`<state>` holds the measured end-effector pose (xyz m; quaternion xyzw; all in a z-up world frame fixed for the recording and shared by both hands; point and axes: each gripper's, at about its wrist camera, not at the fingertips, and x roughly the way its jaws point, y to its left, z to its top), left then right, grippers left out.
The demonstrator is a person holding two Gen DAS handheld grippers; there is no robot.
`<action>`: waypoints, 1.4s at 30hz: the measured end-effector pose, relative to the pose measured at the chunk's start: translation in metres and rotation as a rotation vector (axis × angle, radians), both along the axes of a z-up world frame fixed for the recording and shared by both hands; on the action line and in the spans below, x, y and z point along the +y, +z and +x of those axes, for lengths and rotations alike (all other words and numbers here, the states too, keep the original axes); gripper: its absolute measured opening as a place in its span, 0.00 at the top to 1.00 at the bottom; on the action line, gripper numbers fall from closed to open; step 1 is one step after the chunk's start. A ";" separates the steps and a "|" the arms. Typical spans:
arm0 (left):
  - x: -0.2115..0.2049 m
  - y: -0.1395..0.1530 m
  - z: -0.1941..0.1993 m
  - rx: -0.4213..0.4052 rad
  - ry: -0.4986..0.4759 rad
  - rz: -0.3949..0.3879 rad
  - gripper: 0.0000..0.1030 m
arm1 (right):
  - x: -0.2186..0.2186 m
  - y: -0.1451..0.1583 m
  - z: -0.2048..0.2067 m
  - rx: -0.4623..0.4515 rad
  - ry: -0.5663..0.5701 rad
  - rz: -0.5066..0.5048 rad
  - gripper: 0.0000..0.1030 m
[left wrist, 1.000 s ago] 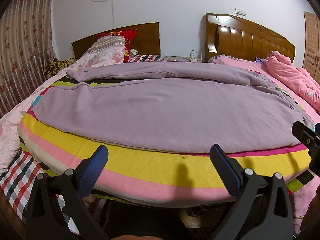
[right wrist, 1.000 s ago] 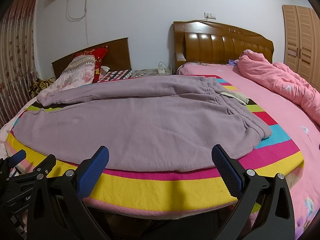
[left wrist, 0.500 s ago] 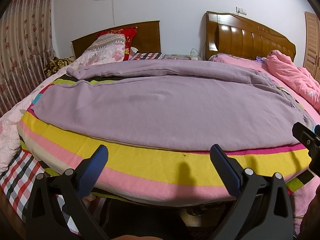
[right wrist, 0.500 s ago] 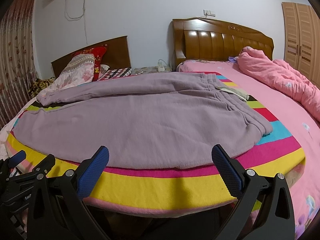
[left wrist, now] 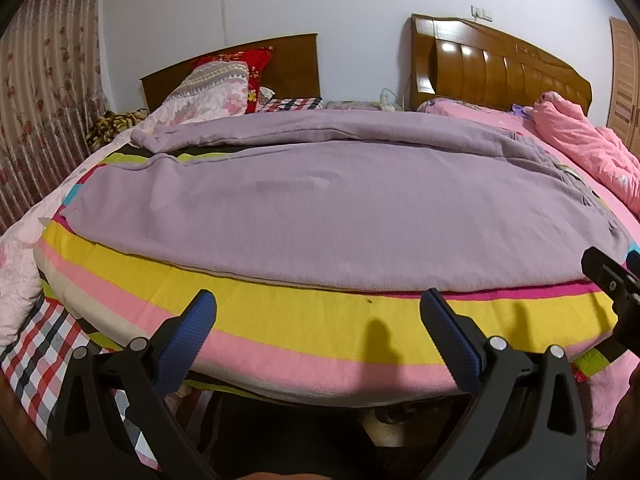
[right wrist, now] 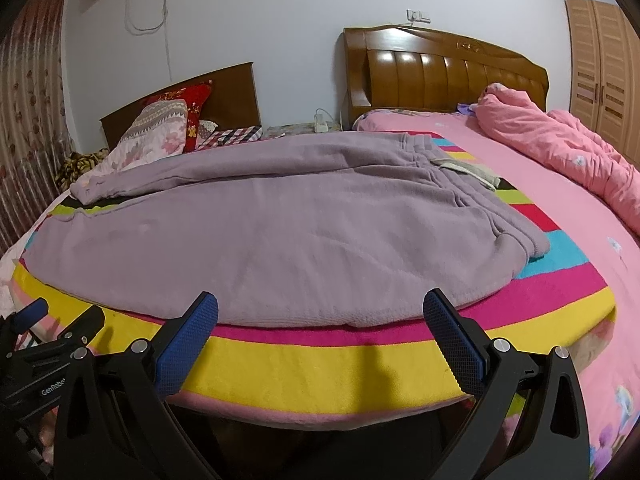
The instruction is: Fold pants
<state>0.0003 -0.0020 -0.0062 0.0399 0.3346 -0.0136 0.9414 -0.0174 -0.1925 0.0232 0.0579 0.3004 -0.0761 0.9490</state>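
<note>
Pants [right wrist: 280, 236] lie spread across striped blanket [right wrist: 360, 368] on bed, both legs apart, waistband to the right; no fold made yet. Left gripper [left wrist: 318, 320] and right gripper [right wrist: 320, 320] hover at near edge, jaws wide, empty; all folding remains

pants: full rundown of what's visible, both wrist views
The pants are mauve, fleecy-looking sweatpants, spread flat and unfolded across the striped blanket at the bed's foot. The gathered waistband points right, with a pale tag beside it; the legs run left, slightly apart, the far one ending in a cuff. Light wrinkles only. Both grippers, left and right, are open, short of the near hem, touching nothing.
</note>
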 end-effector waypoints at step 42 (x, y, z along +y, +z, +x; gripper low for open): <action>-0.066 0.004 0.543 0.304 -0.816 0.104 0.02 | -0.195 0.005 0.426 0.361 0.607 -0.116 0.82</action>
